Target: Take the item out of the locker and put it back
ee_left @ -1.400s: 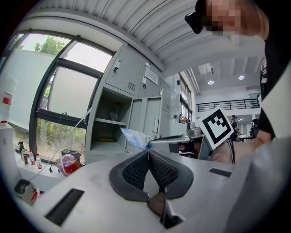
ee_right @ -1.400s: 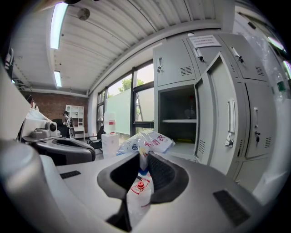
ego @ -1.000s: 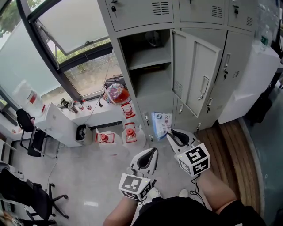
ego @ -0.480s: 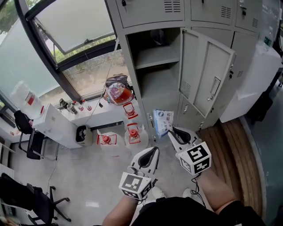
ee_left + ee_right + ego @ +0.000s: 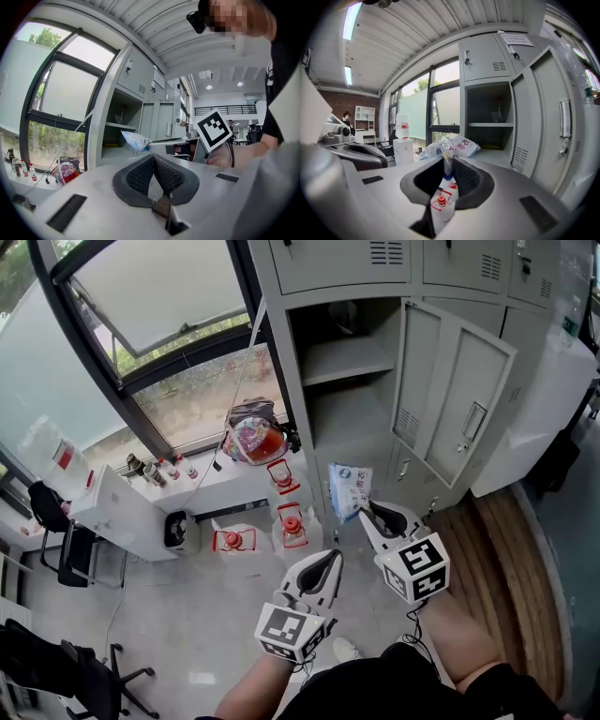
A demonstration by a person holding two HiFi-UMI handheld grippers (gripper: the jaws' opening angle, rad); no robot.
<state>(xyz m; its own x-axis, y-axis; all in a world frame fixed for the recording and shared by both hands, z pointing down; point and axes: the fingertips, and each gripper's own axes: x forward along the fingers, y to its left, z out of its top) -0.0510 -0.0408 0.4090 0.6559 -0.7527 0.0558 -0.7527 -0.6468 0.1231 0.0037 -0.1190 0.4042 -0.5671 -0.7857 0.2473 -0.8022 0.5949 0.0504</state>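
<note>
Crinkly plastic, pale blue and white with blue printed characters: that's the packet [image 5: 349, 491], puffy and creased. It's pinched by one edge in the right gripper [image 5: 367, 513], whose jaws are clamped on it. The packet is held in the air in front of the open locker [image 5: 349, 360], outside the compartment and near the swung-out door [image 5: 452, 390]. The left gripper [image 5: 330, 557] sits alongside, jaws pressed together on nothing.

bag [image 5: 349, 491] in right gripper [image 5: 364, 512], before locker [image 5: 349, 357] | jugs [image 5: 291, 524] on floor [image 5: 187, 615], left of bag
</note>
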